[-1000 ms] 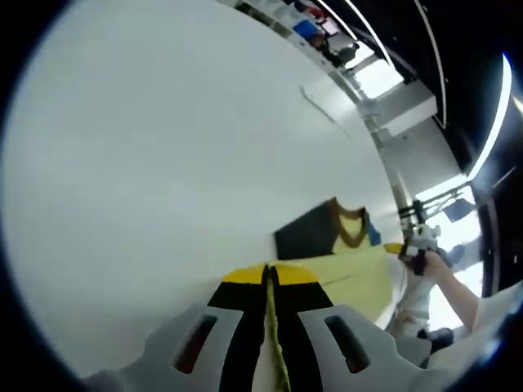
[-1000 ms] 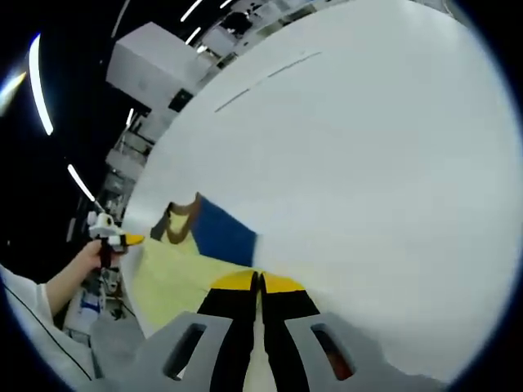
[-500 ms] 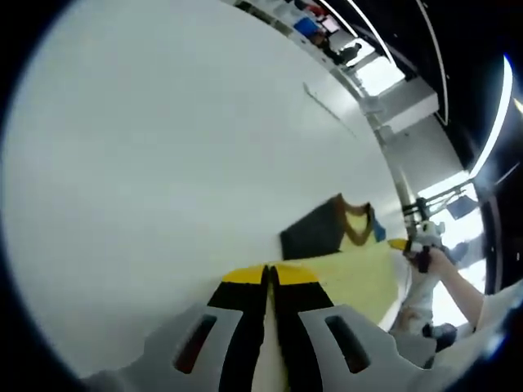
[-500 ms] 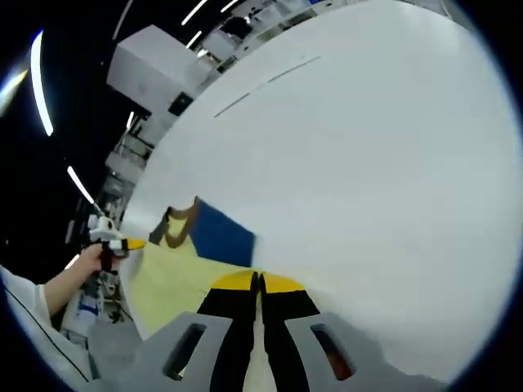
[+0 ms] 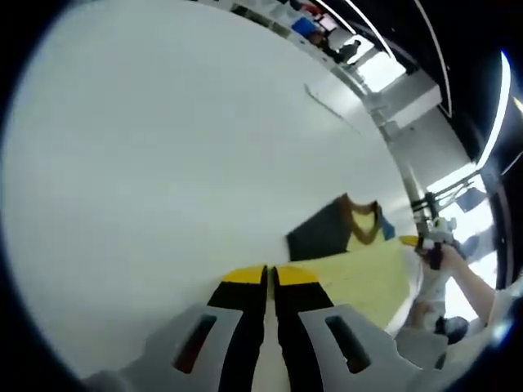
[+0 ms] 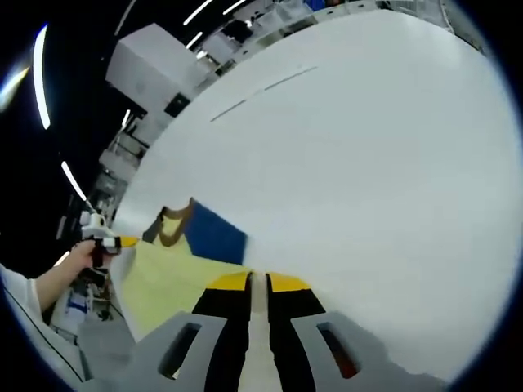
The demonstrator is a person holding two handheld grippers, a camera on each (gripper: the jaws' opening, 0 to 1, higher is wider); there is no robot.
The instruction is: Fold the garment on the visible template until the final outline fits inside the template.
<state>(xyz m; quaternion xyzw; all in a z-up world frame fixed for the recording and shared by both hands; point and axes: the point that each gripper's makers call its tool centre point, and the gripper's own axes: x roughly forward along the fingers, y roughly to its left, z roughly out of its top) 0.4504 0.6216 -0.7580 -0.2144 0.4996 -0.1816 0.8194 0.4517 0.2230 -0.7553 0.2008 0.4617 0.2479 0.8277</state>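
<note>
The garment lies on the white table [image 5: 163, 155]. It has a pale yellow body [image 5: 368, 278], a dark sleeve [image 5: 320, 233] and a brown collar [image 5: 364, 222]. My left gripper [image 5: 270, 273] is at the yellow edge, its jaws close together on the cloth. In the right gripper view the yellow body [image 6: 167, 273] spreads left of my right gripper [image 6: 257, 282], whose jaws stand slightly apart at the cloth's edge. A blue sleeve [image 6: 212, 235] and the collar [image 6: 172, 224] lie beyond. Each gripper shows in the other's view, hand-held: the right one [image 5: 411, 241] and the left one [image 6: 122, 242].
A thin dark line [image 5: 331, 106] crosses the far part of the table [image 6: 368, 163] and shows again as a line [image 6: 261, 86]. Past the table edge stand a white block [image 6: 151, 61], shelves with coloured items [image 5: 315, 24] and strip lights. A person's sleeve [image 6: 33, 322] is near the lower left.
Both cameras have shifted slightly, so the garment sits a little further off. The gap between the right jaws has widened. The cloth strip between the left jaws no longer shows yellow.
</note>
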